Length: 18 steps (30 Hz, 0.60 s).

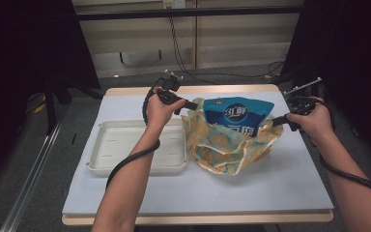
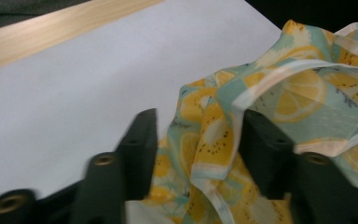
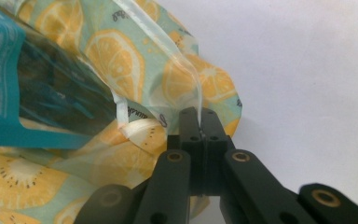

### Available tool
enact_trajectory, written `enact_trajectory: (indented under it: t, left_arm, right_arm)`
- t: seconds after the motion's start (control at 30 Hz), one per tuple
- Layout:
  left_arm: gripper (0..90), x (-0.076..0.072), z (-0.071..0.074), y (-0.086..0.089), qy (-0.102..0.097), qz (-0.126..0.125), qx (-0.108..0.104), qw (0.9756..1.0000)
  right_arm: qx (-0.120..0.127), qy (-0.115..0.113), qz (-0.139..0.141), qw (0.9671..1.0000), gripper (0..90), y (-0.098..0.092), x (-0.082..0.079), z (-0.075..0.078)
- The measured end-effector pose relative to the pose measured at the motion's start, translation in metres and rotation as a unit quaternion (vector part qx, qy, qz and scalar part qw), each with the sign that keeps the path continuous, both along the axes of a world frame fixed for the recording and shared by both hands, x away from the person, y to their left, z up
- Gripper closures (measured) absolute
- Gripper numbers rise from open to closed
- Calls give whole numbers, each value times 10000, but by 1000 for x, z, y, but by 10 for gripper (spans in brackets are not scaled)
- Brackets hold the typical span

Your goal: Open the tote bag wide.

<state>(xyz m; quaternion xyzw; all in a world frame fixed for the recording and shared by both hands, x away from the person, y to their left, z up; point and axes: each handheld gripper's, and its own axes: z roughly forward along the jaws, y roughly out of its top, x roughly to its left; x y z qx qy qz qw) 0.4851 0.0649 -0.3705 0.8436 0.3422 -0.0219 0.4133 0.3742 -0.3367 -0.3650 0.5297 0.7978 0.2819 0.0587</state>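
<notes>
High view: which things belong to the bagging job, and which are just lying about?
In the job:
- fruit-print bag
- blue pouch inside it
- left gripper, open at the bag's rim
- right gripper, shut on the rim

Lying about:
- white tray

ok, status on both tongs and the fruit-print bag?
Right tongs shut on the bag's edge strip. Left tongs open, fabric between them, not pinched. Fruit-print bag on the table, blue pouch standing inside. White tray beside it, not obstructing.

Tray (image 1: 121, 150) left of bag (image 1: 227, 150); pouch (image 1: 239, 116) inside bag.
</notes>
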Motion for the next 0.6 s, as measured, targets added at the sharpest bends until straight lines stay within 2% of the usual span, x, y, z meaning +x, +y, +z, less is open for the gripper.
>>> enact_trajectory:
  t: [0.1, 0.13, 0.2, 0.23, 0.3, 0.37, 0.4, 0.6]
  left_arm:
    - [336, -7, 5, 4, -36, -74, -9, 10000]
    - [314, -10, 6, 6, -56, -137, -40, 9999]
    - [305, -15, 10, 7, -59, -195, -70, 9998]
    - [270, -17, 12, 7, -63, -278, 53, 9996]
    - [212, -23, 13, 8, -65, -224, 11, 9997]
    - [192, -26, 13, 11, -96, -364, 160, 9992]
    - [182, -29, 12, 10, -49, -336, 68, 9994]
    - [173, -51, 9, 9, -205, -659, -101, 9976]
  right_arm:
    - [8, 63, 50, 10000, 900, 2, -3, -1]
    - [-39, 14, 86, 10000, 900, 2, -3, -2]
    - [-35, -4, 95, 9999, 900, 2, -5, -2]
    - [-52, -4, 100, 9999, 900, 2, -5, -1]
    - [-47, 12, 124, 9999, 900, 2, -6, -1]
    - [-68, 27, 68, 9999, 900, 3, -7, -1]
    - [-39, 18, 105, 9999, 900, 3, -7, -1]
    - [-49, 79, 125, 9999, 900, 6, -6, -3]
